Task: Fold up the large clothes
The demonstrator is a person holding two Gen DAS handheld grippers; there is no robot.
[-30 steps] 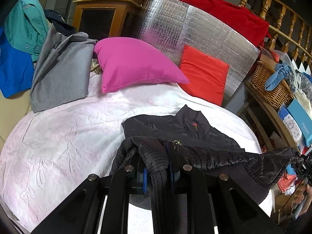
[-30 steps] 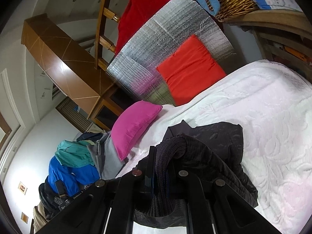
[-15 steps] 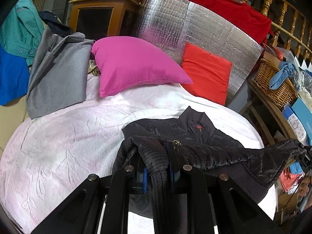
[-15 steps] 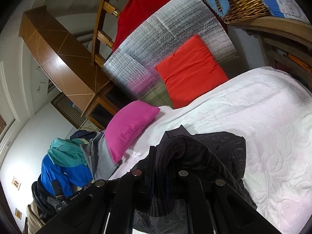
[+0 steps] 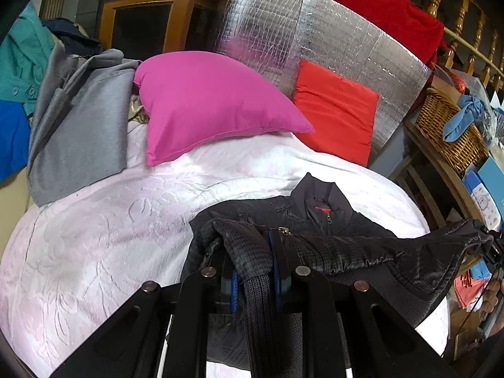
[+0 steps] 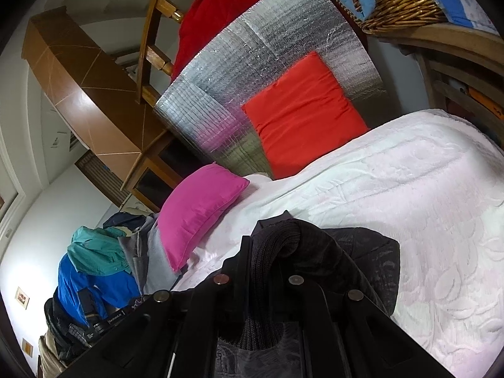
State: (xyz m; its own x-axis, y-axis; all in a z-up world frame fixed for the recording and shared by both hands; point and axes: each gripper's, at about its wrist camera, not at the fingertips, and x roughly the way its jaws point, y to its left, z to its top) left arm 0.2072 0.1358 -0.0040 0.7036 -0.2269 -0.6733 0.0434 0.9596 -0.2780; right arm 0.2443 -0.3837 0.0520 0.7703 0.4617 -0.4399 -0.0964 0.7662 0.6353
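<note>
A: How far along is the folding judged to be?

B: About midway. The dark jacket [image 5: 318, 223] is laid on the white bedspread [image 5: 104, 236], collar toward the far pillows, and its near hem is lifted off the bed. The fold itself is not yet laid down.

A: How is the hem held?

B: The ribbed hem is clamped by the left gripper [image 5: 253, 264], with cloth bunched between the closed fingers. The other end is pinched shut in the right gripper [image 6: 271, 271], knit edge draped over it. In the left wrist view, the hem is seen stretched from near centre out to the right.

A: What is left?

B: The raised hem is probably to be carried toward the collar and lowered, then smoothed. Sleeves cannot be told apart, so their state is unclear. A grey garment [image 5: 78, 126] at the far left, beside the pink pillow [image 5: 204, 104], may be waiting too.
</note>
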